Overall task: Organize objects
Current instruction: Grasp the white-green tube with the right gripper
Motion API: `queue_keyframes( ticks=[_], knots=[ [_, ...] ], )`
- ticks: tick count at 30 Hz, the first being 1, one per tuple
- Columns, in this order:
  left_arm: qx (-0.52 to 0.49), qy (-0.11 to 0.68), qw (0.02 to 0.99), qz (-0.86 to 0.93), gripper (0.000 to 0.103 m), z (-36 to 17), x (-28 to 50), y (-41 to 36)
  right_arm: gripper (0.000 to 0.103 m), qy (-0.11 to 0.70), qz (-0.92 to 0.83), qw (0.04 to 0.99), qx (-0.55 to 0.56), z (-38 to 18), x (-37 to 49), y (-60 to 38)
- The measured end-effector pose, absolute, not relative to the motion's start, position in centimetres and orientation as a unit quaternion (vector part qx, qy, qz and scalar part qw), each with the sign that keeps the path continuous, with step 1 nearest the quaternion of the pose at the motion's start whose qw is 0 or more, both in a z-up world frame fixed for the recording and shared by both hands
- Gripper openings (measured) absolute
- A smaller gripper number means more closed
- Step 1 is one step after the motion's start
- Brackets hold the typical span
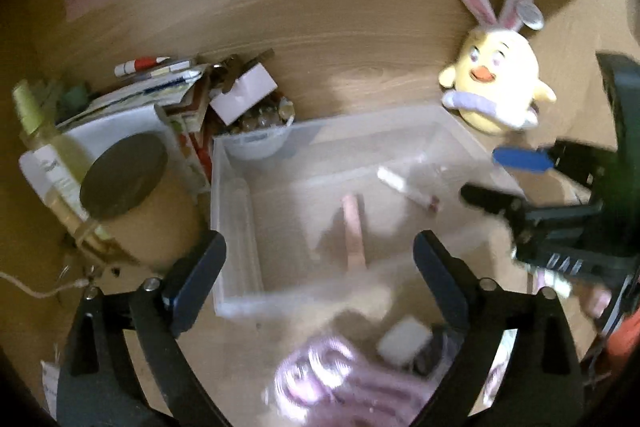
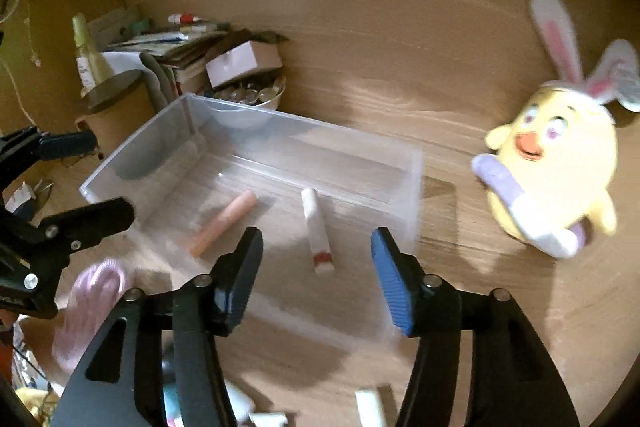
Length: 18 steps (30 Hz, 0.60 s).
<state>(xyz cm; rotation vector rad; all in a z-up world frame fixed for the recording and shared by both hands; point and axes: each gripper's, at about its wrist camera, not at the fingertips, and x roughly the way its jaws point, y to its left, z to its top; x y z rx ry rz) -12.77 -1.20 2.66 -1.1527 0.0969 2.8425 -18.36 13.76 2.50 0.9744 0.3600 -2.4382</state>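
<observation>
Both grippers hang empty over the desk right now. Left gripper (image 1: 320,283) has its jaws spread wide, nothing between them; beneath it a pink knitted bundle (image 1: 336,383) and a small white block (image 1: 404,343) lie loose on the wood, outside the bin. Moving right, the clear plastic bin (image 2: 132,151) sits mid-desk with two things already lying on its floor: a peach tube (image 2: 224,223) on the left, a white tube with a red band (image 2: 316,227) beside it, the two apart. Right gripper (image 2: 318,279) hovers over the bin's near edge, jaws parted to a middling gap, gripping nothing. Further right, a yellow chick plush with rabbit ears (image 2: 560,163) stands on the desk, well clear of the bin.

My read: two drops are done and this is the gap between picks. Next comes a reach back to the loose items near the front — the pink bundle looks soft, so it wants a wide, deep bite before the lift.
</observation>
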Motion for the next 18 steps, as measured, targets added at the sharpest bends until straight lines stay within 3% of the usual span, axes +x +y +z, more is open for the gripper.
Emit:
queue_keyframes(
  ticks=[4,12,18],
  knots=[
    [-0.382,0.043,0.048,0.922,0.097,1.7,-10.4,0.2,0.063,0.121,-0.899,0.236,0.347,2.9,-16.5,16.3],
    [-0.389,0.073,0.045,0.917,0.097,-1.4,-7.0,2.4,0.063,0.112,-0.907,0.201,0.352,0.9,-12.8,21.5],
    [-0.409,0.039,0.036,0.911,0.097,-2.9,-5.0,-0.1,0.063,0.105,-0.903,0.176,0.378,-1.5,-11.6,24.4]
  ],
)
